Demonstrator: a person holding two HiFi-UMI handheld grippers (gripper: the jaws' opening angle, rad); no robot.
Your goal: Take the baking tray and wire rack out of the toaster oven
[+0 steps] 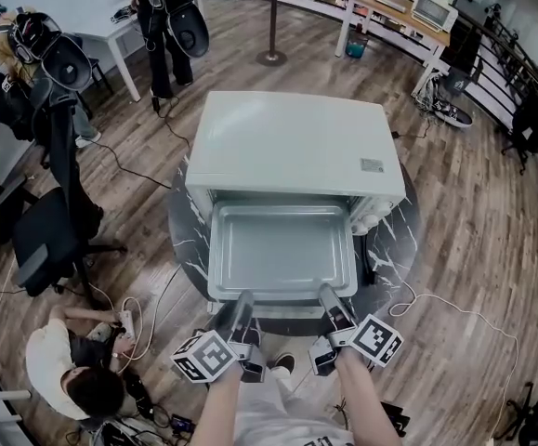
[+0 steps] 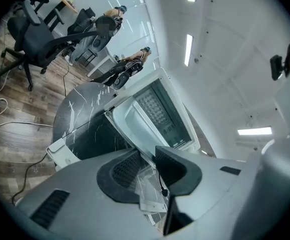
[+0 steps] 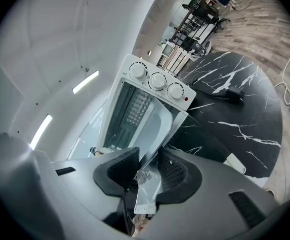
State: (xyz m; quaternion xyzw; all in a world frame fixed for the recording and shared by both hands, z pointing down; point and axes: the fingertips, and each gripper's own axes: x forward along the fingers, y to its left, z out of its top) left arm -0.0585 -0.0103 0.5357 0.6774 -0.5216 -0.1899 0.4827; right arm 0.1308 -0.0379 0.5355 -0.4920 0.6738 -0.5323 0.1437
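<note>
Left gripper [image 1: 240, 305] and right gripper [image 1: 330, 297]: jaws narrowed, each clamping the baking tray's [image 1: 282, 247] near rim. The toaster oven [image 1: 292, 142] stands beyond the jaws.

Clear glossy glass door [image 1: 282, 249], black marbled table [image 1: 391, 247]
</note>
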